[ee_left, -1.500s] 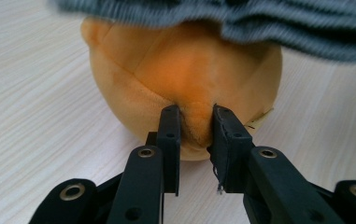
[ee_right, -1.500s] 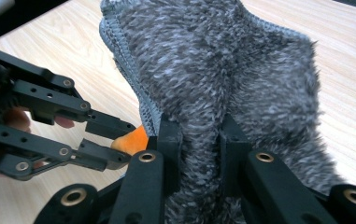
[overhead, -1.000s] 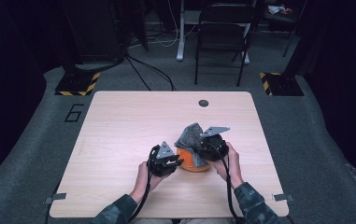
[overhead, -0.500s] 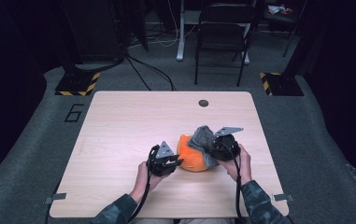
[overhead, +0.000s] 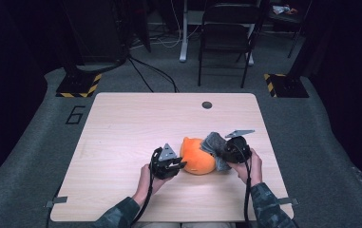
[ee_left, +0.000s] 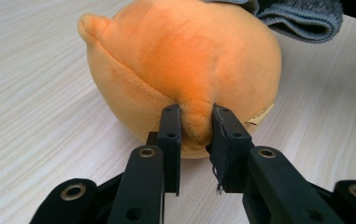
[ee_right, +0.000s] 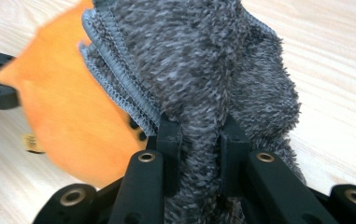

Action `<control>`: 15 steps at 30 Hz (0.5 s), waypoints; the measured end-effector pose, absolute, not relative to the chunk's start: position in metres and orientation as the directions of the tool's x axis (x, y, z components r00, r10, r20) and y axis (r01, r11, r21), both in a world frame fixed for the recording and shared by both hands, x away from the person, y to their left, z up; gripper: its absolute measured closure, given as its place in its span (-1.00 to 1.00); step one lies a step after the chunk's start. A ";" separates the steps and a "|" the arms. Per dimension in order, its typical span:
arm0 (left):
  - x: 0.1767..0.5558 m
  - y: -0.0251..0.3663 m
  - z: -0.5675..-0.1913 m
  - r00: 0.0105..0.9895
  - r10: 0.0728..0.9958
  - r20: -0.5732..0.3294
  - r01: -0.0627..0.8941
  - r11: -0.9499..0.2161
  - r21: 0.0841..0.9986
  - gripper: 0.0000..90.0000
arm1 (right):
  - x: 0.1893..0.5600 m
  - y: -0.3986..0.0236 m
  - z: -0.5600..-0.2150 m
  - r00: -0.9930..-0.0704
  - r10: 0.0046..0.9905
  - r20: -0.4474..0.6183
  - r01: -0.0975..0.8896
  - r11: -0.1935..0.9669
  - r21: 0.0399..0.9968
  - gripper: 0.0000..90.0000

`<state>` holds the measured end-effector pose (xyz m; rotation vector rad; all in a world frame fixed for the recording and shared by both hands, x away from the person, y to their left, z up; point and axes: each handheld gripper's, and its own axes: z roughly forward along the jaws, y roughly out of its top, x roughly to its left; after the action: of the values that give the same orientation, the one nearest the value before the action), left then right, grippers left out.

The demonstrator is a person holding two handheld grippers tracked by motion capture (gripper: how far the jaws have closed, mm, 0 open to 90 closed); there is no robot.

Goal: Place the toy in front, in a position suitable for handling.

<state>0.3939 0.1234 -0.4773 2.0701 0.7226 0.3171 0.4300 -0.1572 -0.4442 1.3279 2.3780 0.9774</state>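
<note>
The jaws of the left gripper are closed on a pinched fold of the orange plush toy, so that the toy is anchored against the table. The jaws of the right gripper are clamped on a bunched fold of the grey fleecy cloth, which is draped against the far side of the toy. This arrangement is judged to serve one purpose: the toy is braced by one gripper while the cloth is worked over or off it by the other.

In the high view the toy is seen resting on the near half of the table, between the left gripper and the right gripper, with the cloth touching its right side.

The surface is a pale wood-grain tabletop with a small round dark grommet near its far edge. Grey carpet is laid around it; a folding chair and two yellow-and-black striped bases stand beyond, in a dim room.
</note>
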 end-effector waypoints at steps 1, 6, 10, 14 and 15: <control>0.394 0.123 -0.477 0.797 0.602 -0.047 0.373 -0.430 0.822 0.66 | 0.433 -0.160 -0.447 -0.547 0.831 0.098 0.666 0.362 0.652 0.66; 0.393 0.124 -0.477 0.797 0.602 -0.046 0.376 -0.435 0.819 0.66 | 0.437 -0.164 -0.457 -0.507 0.860 0.052 0.703 0.379 0.602 0.66; 0.394 0.125 -0.477 0.794 0.607 -0.041 0.374 -0.433 0.820 0.66 | 0.442 -0.169 -0.463 -0.471 0.881 0.049 0.734 0.360 0.576 0.66; 0.393 0.125 -0.478 0.793 0.608 -0.036 0.369 -0.432 0.823 0.66 | 0.442 -0.172 -0.449 -0.465 0.882 0.078 0.711 0.320 0.626 0.66; 0.392 0.124 -0.477 0.792 0.609 -0.034 0.368 -0.432 0.824 0.66 | 0.440 -0.170 -0.444 -0.472 0.877 0.086 0.699 0.313 0.643 0.66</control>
<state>0.3925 0.1244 -0.4773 2.0694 0.7242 0.3357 0.4399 -0.1703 -0.4440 1.4255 2.3030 0.9105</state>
